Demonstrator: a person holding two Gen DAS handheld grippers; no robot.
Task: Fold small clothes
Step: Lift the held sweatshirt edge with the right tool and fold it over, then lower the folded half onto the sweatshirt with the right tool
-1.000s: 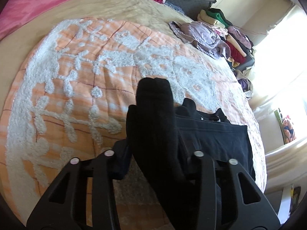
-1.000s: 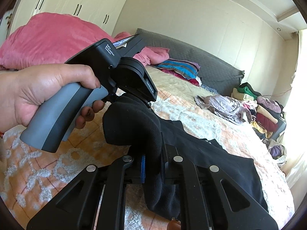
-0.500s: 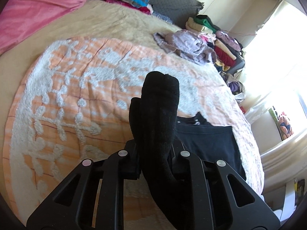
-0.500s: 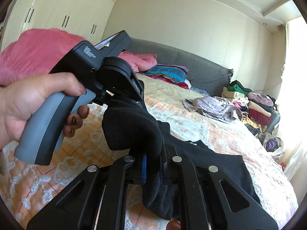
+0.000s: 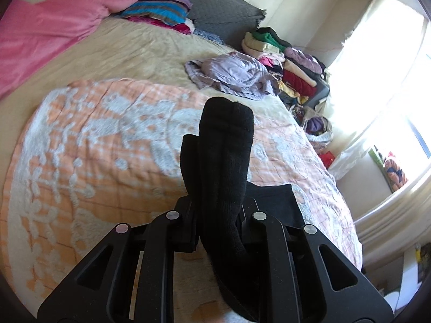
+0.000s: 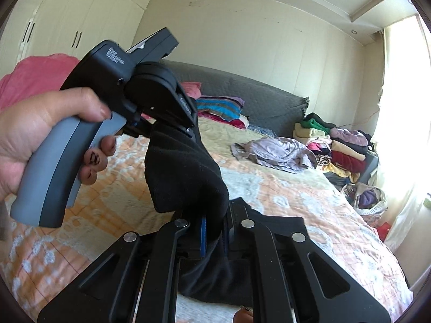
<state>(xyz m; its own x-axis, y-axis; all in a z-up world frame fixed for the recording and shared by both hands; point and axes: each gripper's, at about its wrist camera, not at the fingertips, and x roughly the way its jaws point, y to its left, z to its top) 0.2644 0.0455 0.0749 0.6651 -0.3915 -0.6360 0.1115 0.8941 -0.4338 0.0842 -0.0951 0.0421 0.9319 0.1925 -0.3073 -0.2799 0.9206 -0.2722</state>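
Observation:
A black sock (image 5: 223, 161) is held in the air between both grippers. My left gripper (image 5: 218, 215) is shut on one part of it, and the sock's end sticks up past the jaws. My right gripper (image 6: 215, 231) is shut on the other part of the sock (image 6: 186, 177), which bulges over the jaws. In the right wrist view the left gripper (image 6: 188, 123), held by a hand, sits up and left, close by. A folded black garment (image 5: 272, 202) lies on the orange-and-white bedspread (image 5: 94, 148) below; it also shows in the right wrist view (image 6: 274, 228).
A crumpled lilac garment (image 5: 234, 75) lies further up the bed. A pile of folded clothes (image 5: 291, 67) stands at the far right, by the grey headboard (image 5: 215, 8). A pink blanket (image 5: 40, 35) and striped cushions (image 5: 159, 13) lie at the bed's head. A bright window is on the right.
Both grippers have lifted and tilted up with the sock; the left jaws closed tighter on it. The bed and black garment now sit lower in both views.

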